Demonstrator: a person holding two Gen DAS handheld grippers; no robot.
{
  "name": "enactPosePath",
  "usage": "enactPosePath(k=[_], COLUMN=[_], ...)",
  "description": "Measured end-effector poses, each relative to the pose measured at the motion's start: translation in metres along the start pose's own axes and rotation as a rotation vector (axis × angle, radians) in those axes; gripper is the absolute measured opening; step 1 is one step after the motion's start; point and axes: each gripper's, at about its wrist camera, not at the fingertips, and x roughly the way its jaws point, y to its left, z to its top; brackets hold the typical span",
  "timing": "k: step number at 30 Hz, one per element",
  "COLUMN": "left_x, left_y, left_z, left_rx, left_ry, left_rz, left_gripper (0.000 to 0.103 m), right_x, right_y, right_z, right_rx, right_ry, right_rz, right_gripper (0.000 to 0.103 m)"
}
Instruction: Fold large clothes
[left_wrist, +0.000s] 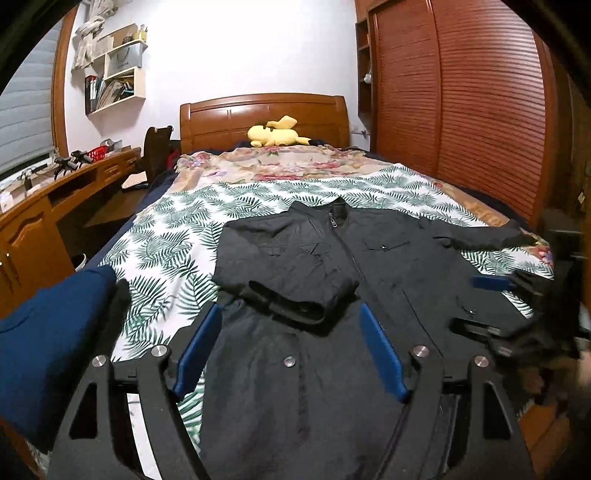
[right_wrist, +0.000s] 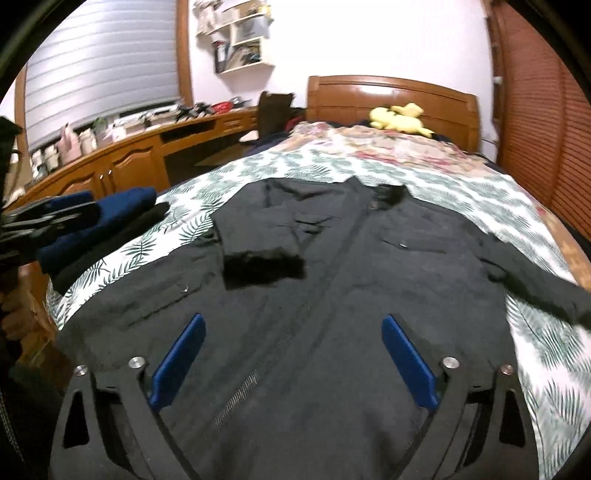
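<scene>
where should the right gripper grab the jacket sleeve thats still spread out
Take the outstretched sleeve near its cuff end, coming in from the bed's right edge. It lies flat, angled away from the jacket body; the other sleeve is already folded across the chest. The right gripper has its jaws open.

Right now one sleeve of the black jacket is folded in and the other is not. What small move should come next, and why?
Probably the right gripper should move toward the outstretched sleeve and fold it across the chest. The jacket lies flat and zipped on the bed, the other sleeve already rests folded on the front, and both grippers, including the left gripper, are open and holding nothing.
</scene>
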Motion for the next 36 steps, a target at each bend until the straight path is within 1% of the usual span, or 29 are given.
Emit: enactPosePath(k=[1,5,9,14,17,19,20,21,22,23,24,25,26,28,30,32,36], left_x=[-0.004,-0.02,-0.029,-0.034,-0.036,-0.037,-0.037,-0.037,-0.037,-0.037,-0.037,-0.038,-0.038,-0.036,-0.034,-0.033,-0.034], left_y=[0.003,0.015,0.025,0.033,0.036,0.038,0.038,0.038,0.038,0.038,0.038,0.039,0.039,0.039,0.038,0.035,0.024], left_z=[-0.002,-0.007,-0.006,-0.004,-0.003,-0.002,-0.002,-0.002,-0.002,-0.002,-0.002,-0.003,-0.004,-0.004,-0.004,-0.006,-0.009], left_rx=[-0.003,-0.009,-0.028,-0.054,-0.059,-0.062,-0.063,-0.063,-0.063,-0.064,-0.064,-0.064,-0.063,-0.061,-0.06,-0.059,-0.042], left_ry=[-0.002,-0.026,-0.038,-0.054,-0.061,-0.064,-0.065,-0.064,-0.065,-0.064,-0.064,-0.063,-0.061,-0.058,-0.051,-0.045,-0.034], left_rz=[-0.005,0.0,0.005,0.005,0.009,0.009,0.007,0.007,0.008,0.009,0.008,0.005,0.004,0.004,0.001,0.002,0.014], left_gripper=[0.077,0.077,0.077,0.077,0.077,0.077,0.077,0.077,0.077,0.077,0.077,0.077,0.077,0.077,0.077,0.077,0.077], right_x=[0.011,0.058,0.102,0.14,0.16,0.176,0.184,0.19,0.193,0.193,0.191,0.188,0.182,0.163,0.137,0.112,0.052], right_y=[0.002,0.01,0.018,0.024,0.029,0.036,0.038,0.038,0.038,0.036,0.031,0.027,0.022,0.01,-0.005,-0.017,-0.035], right_z=[0.005,0.024,0.044,0.062,0.064,0.064,0.061,0.059,0.058,0.057,0.057,0.058,0.059,0.061,0.061,0.057,0.04], right_rx=[-0.014,-0.053,-0.077,-0.069,-0.114,-0.163,-0.189,-0.21,-0.222,-0.225,-0.216,-0.2,-0.176,-0.127,-0.064,-0.022,0.038], right_ry=[0.013,0.075,0.125,0.175,0.223,0.283,0.318,0.347,0.355,0.352,0.344,0.335,0.311,0.244,0.163,0.108,0.026], right_rz=[0.008,0.034,0.066,0.129,0.127,0.087,0.053,0.032,0.019,0.008,0.004,0.012,0.026,0.046,0.077,0.092,0.12], right_gripper=[0.087,0.083,0.08,0.08,0.08,0.078,0.073,0.07,0.064,0.052,0.043,0.029,0.019,0.015,0.014,0.014,0.013])
